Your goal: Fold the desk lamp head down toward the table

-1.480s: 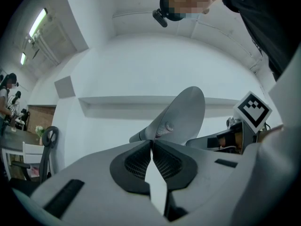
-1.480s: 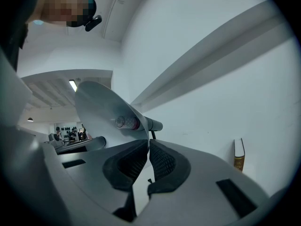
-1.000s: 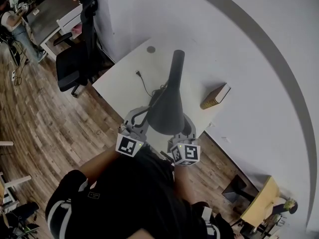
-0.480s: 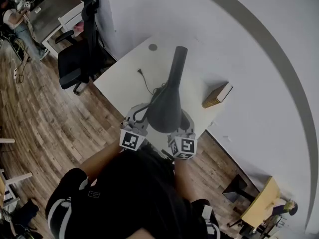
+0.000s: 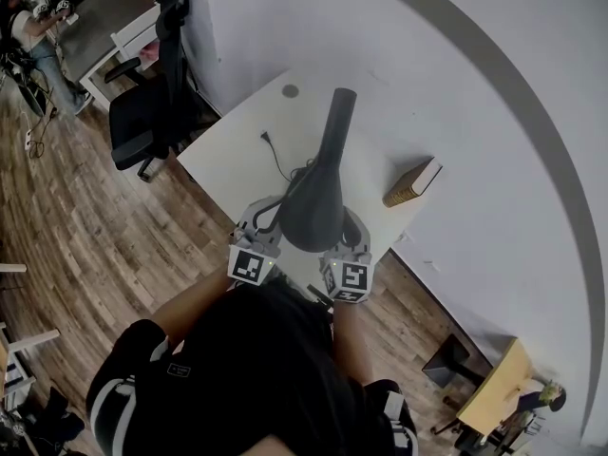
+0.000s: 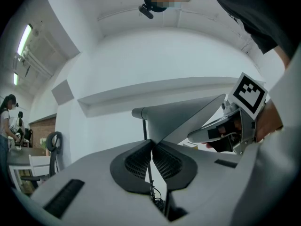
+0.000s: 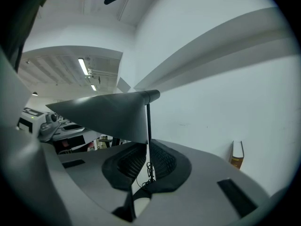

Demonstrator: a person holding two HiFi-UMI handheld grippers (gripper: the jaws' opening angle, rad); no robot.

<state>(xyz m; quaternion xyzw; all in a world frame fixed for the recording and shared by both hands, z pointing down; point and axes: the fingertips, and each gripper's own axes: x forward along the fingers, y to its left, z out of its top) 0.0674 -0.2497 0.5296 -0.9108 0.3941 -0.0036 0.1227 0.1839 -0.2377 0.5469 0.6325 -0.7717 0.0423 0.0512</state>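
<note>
Desk lamp head, a dark grey cone-shaped metal shade, hangs with its wide rim right at the tips of both pairs of jaws and its narrow neck reaching away beyond them, atop a thin black stem visible through the gap between the pads. Compared with a second ago, the head view shows both grippers and the wide rim a touch lower over the white table, and almost nothing has shifted in the last half second, so the downward push looks to have stalled or finished. The left gripper is clenched, its pads almost meeting on the thin rim edge that comes down between them. The right gripper has just been opening its jaws a little, yet the opposite side of the rim is between its pads and appears pinched there. That easing suggests the fold is near its end and a release may be starting, with the right side likely to let go first.
</note>
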